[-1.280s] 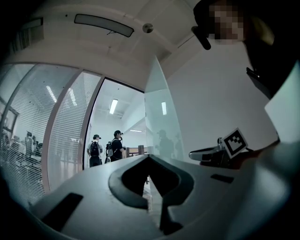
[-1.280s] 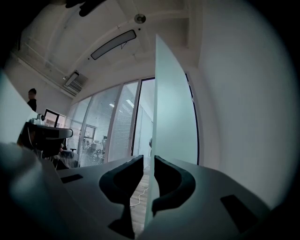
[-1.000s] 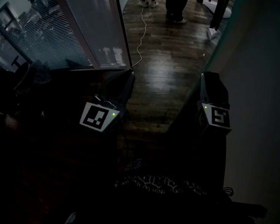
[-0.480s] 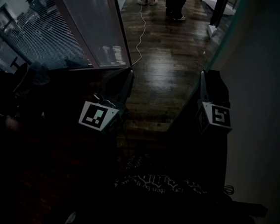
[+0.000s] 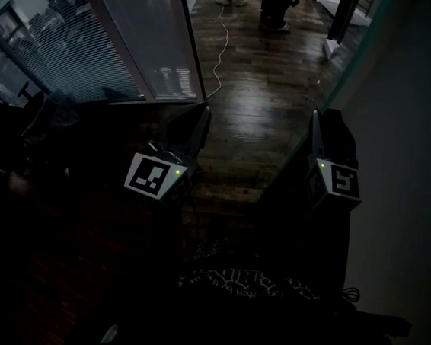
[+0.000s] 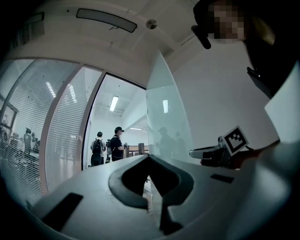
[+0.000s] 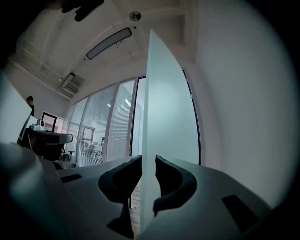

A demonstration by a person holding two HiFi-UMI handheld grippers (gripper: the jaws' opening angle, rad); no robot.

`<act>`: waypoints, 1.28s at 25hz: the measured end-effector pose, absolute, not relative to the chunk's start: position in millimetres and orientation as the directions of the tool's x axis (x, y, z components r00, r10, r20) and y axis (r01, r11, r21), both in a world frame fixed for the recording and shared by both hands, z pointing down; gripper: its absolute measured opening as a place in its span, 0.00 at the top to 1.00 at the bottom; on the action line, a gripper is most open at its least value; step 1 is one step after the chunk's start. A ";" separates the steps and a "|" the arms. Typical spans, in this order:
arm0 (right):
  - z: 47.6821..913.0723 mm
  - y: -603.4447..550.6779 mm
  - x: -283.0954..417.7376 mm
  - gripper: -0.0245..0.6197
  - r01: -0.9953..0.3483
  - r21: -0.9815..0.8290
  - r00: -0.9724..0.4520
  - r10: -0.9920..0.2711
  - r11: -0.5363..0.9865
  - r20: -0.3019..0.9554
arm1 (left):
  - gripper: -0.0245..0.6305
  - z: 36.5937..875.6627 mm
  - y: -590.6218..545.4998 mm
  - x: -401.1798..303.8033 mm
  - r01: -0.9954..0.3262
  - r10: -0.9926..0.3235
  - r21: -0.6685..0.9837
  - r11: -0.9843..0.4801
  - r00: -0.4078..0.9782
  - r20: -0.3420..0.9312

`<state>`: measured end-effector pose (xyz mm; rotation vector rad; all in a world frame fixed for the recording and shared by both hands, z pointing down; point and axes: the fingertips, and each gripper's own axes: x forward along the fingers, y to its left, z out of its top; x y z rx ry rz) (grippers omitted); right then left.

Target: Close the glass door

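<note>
Floorboards, dark wooden floorboards [image 5: 262, 96], fill the middle of the head view, with a thin white cable [image 5: 222, 46] trailing up them toward the top edge. A glass partition with slatted blinds [image 5: 99, 41] takes the upper left. My left tongs [image 5: 202, 121] point up the frame just left of centre. My right tongs [image 5: 316, 129] point the same way at centre right. Their tips sit at the lower end of the greenish edge of the tall frosted glass door [image 5: 348, 59], which slants up to the top right.

In the left gripper view the left tongs' dark jaws meet at their tips with nothing between them. The door stands upright just right of centre, swung open, and two people [image 6: 112, 146] stand beyond the doorway at centre left. The right tongs show at the right edge, level, against the pane.

In the right gripper view the door's edge rises through the middle of the frame, straight between the right tongs' jaws. These jaws have just been opening and now sit narrowly apart, one close on each side of the glass.
</note>
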<state>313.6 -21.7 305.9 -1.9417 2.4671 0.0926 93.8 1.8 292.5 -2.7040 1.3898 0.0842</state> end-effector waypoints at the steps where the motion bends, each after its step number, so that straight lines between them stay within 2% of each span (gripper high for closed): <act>1: 306.0 -22.9 312.9 0.85 -0.971 0.044 -0.237 -0.971 0.236 -0.037 | 0.96 293.2 1.0 93.6 -0.813 -0.807 -0.063 -0.579 0.582 -0.093; 32: 299.3 -62.2 236.7 0.84 -0.957 0.076 -0.282 -0.959 0.281 0.002 | 0.96 282.0 -26.3 20.1 -0.850 -0.844 -0.068 -0.522 0.527 -0.102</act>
